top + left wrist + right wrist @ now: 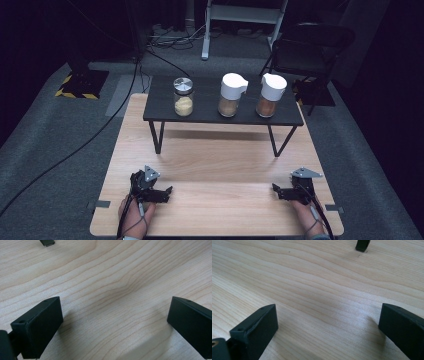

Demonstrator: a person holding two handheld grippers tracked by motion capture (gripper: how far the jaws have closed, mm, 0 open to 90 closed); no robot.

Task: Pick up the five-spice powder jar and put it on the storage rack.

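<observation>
Resting on the pale wooden table (220,165), left gripper (162,192) and right gripper (278,190) both gape, grasping nothing; forearms cut off below.

The worktop (215,165) is pale wood with wavy grain lines. The low shelf (165,110) on it is black. A clear jar (183,96) holds yellow powder under a silver lid; two jars (231,94) with white caps hold tan and reddish-brown powder. Each hand-held gripper (169,190) is black with a grey plate.

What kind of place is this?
Probably a lab or studio set up for recording: a wooden table on grey carpet, loose cables on the floor, a folding chair and dark surroundings.
</observation>
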